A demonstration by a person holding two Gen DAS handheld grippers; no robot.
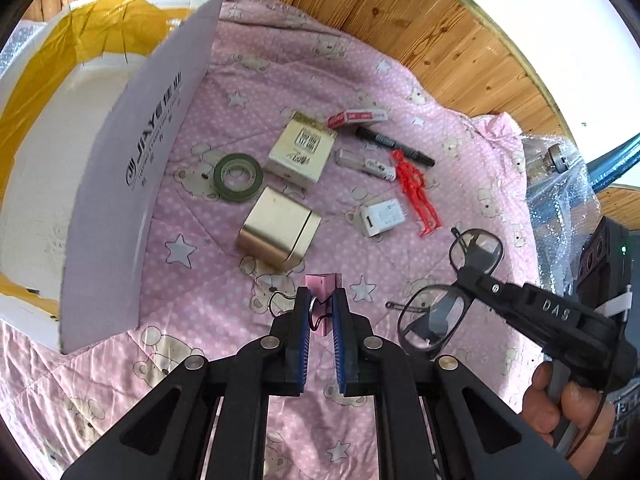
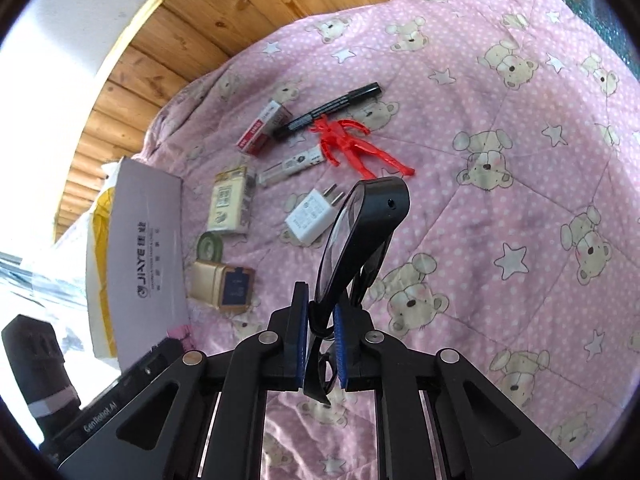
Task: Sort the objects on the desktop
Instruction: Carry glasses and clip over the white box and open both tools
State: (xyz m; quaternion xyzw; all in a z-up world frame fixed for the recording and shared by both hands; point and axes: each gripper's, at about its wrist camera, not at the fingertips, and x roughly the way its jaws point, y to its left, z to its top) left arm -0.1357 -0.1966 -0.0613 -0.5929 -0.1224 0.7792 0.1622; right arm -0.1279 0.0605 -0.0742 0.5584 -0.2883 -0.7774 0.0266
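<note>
Left of the gold tin [image 1: 278, 232]: cardboard box flap [image 1: 136, 168]. Just below the tin, my left tongs [image 1: 321, 312] pinch a pink binder clip [image 1: 320, 294]. Right of the tin, my right tongs [image 2: 322, 334] grip black-framed eyeglasses [image 2: 360, 236], lifted off the pink quilt [image 2: 500, 160].

Black-framed glasses [image 2: 360, 240] lifted, clamped in right hand-held gripper [image 2: 322, 344]. Pink binder clip [image 1: 320, 304] pinched in left hand-held gripper [image 1: 321, 312]. Marker [image 1: 394, 146], red figure [image 1: 416, 192], white charger [image 1: 380, 218] lie on quilt.
</note>
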